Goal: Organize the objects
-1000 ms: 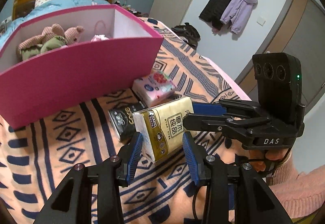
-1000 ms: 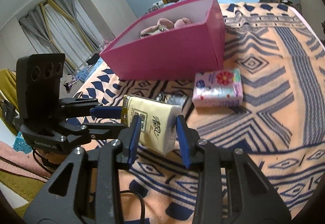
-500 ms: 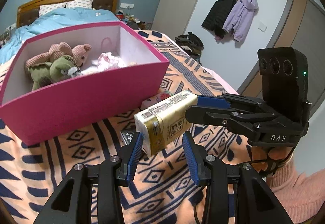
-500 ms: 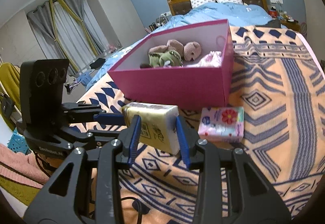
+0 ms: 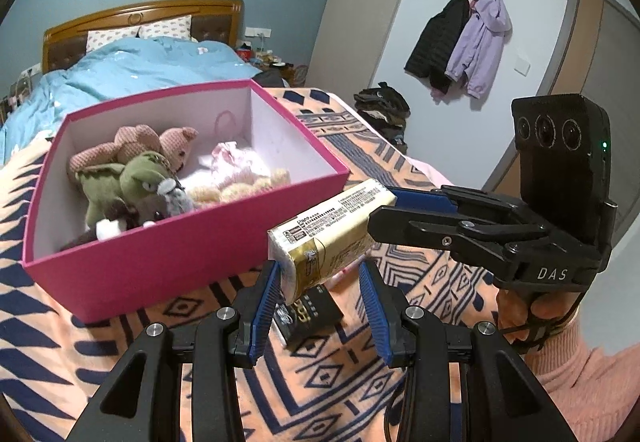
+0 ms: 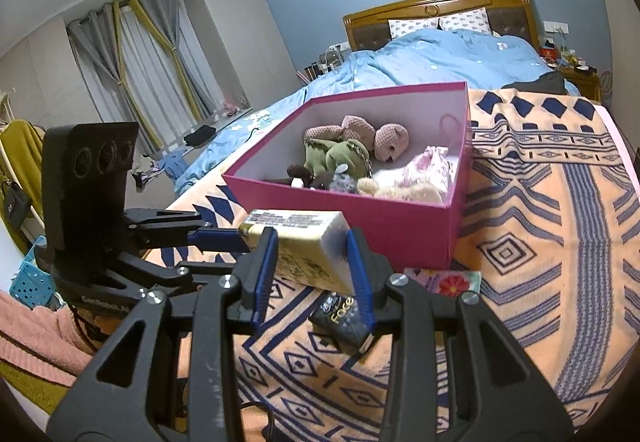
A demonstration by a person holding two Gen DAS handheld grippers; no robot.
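A yellow tissue pack (image 5: 332,234) (image 6: 308,250) hangs in the air in front of the pink box (image 5: 180,246) (image 6: 384,222), at about the height of its near wall. My left gripper (image 5: 318,282) is shut on one end of the pack. My right gripper (image 6: 312,274) is shut on the other end and shows in the left wrist view (image 5: 380,209) coming in from the right. Inside the box lie plush toys (image 5: 132,169) (image 6: 344,149) and a pale pink bundle (image 5: 236,161).
Under the pack, a black packet (image 5: 312,314) (image 6: 340,318) lies on the orange patterned blanket (image 6: 540,242), with a floral tissue pack (image 6: 444,280) beside it. A blue duvet (image 6: 432,57) covers the bed behind the box. A hand (image 5: 532,314) in a pink sleeve holds the right gripper.
Both grippers have risen with the yellow tissue pack, from just above the blanket to about the height of the box's near wall. More of the box's inside shows now.
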